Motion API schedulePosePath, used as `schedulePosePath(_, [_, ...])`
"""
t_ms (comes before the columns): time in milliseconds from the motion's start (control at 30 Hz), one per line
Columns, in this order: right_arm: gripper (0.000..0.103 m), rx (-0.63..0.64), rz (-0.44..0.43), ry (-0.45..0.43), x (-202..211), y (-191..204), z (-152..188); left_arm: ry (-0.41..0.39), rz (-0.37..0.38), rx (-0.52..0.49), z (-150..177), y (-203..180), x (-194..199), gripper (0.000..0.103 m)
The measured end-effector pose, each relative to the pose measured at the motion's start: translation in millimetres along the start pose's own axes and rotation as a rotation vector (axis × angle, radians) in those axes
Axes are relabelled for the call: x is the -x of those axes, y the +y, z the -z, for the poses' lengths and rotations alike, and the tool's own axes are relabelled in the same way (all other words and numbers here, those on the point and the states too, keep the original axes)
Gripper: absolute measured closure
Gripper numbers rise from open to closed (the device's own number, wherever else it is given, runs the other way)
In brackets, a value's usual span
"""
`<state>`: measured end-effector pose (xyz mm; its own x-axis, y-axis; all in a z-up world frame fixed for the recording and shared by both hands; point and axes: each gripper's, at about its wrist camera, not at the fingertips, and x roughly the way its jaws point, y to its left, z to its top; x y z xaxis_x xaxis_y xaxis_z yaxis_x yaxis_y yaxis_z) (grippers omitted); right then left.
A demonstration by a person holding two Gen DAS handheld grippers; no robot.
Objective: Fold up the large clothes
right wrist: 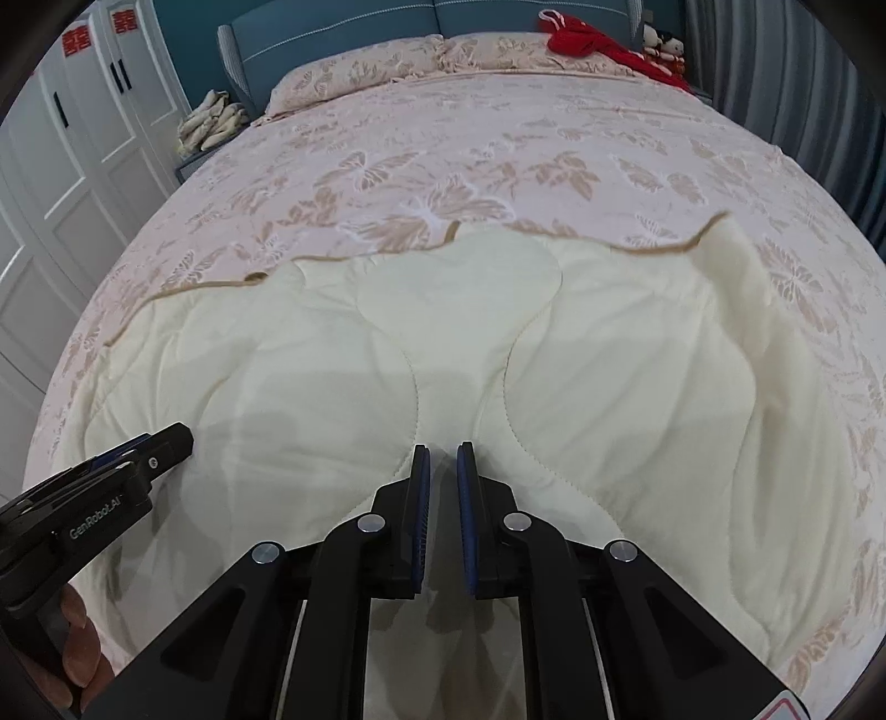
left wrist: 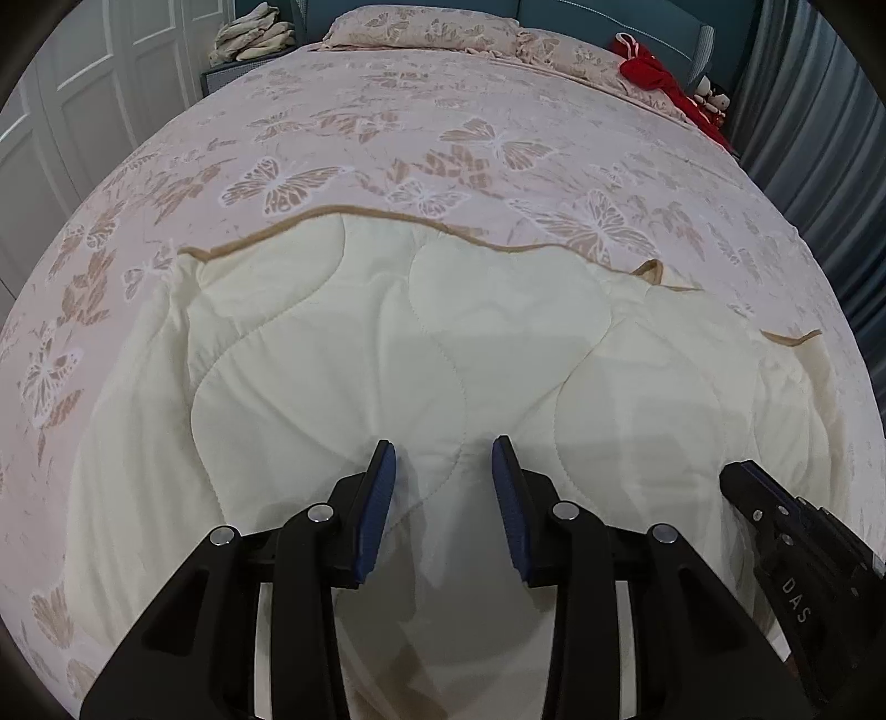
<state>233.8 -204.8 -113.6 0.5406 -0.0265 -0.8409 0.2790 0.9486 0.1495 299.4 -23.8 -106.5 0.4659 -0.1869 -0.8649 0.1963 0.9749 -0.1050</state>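
Your cream quilted blanket [left wrist: 398, 343] lay spread across the near half of the bed [left wrist: 443, 138], its tan-bound far edge [left wrist: 310, 219] running in a wavy line across the butterfly-print cover. That edge had small upturned kinks near its right end in the left wrist view, and its right corner [right wrist: 731, 243] stood lifted in the right wrist view. Beyond the edge the bed cover was bare up to the pillows [left wrist: 421, 27], where a red garment [right wrist: 587, 39] sat at the far right corner.

Your left gripper [left wrist: 444, 459] hovered low over the blanket's near part with its jaws released, a wide gap between the blue pads, nothing in them. Your right gripper [right wrist: 442, 462] was just beside it to the right, jaws drawn nearly together with a narrow slit between the pads; they held no cloth that you could see.

White wardrobe doors [right wrist: 72, 166] stood close along the bed's left side, and a grey curtain [left wrist: 819, 138] hung along the right.
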Motion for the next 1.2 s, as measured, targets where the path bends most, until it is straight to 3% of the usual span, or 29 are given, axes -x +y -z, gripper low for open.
schedulePosePath(700, [0.097, 0.019, 0.036, -0.008, -22, 2, 14, 0.000, -0.048, -0.031, 11, -6, -18, 0.068])
schedulePosePath(833, [0.095, 0.027, 0.028, 0.019, -12, 4, 2, 0.000, -0.060, -0.043, 11, -7, -18, 0.068])
schedulePosePath(933, [0.095, -0.028, -0.063, -0.019, 15, 5, -7, 0.010, -0.005, 0.017, 7, 4, -5, 0.068])
schedulePosePath(1067, [0.095, 0.024, -0.122, -0.020, 31, 33, -8, -0.012, 0.019, 0.110, 18, 31, 27, 0.068])
schedulePosePath(1200, [0.095, 0.089, -0.157, 0.009, 34, 63, 12, -0.032, 0.044, 0.196, 41, 67, 59, 0.067])
